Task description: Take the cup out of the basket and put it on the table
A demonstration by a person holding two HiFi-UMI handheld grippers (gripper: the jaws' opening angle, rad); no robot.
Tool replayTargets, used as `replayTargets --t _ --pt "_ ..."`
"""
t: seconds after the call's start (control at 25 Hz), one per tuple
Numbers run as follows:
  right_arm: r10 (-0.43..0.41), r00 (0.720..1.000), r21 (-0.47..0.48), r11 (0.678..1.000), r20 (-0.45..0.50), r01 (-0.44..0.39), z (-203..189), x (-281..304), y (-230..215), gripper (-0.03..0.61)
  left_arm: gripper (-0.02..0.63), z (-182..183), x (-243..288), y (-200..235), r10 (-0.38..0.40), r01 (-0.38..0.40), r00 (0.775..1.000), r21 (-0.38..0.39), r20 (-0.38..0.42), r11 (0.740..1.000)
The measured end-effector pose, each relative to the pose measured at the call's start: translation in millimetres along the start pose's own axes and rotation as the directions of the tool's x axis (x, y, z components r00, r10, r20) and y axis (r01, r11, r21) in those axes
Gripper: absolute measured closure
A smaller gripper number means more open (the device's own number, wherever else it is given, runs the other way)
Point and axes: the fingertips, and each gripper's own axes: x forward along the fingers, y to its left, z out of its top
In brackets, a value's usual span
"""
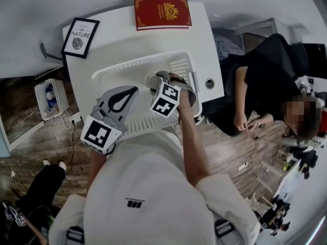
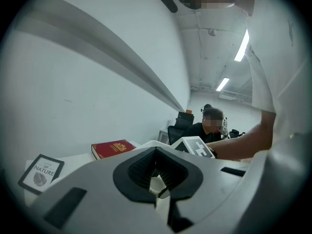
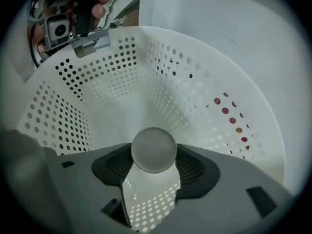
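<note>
One "OF NATURE" card (image 1: 80, 37); cup (image 3: 153, 147) in the right gripper (image 3: 153, 165)

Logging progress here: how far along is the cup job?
Done: the right hand-held gripper grips the cup. In hand: the cup, held inside the basket. Left: lifting it out and setting it on the table.

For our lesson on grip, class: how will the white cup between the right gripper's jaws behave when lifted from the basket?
The smooth white round cup likely slips if held loosely: the jaws of the right gripper meet only its plain curved wall. It probably lifts lightly, being small inside the white perforated plastic basket. Set down sideways, it might roll.
</note>
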Motion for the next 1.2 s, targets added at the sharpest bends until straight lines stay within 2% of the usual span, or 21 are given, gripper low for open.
replayTargets --t 0.84,1.2 --pt "-0.132 0.991 0.083 0.988 0.032 0.129 5 -66 10 0.301 0.604 13 -11 -17 -0.095 0.094 0.996 0.069 0.003 0.993" --pt "-0.176 0.983 0.124 0.978 0.056 0.168 1 -84 10 0.301 0.604 16 1 -34 -0.149 0.15 0.989 0.103 -0.014 0.983"
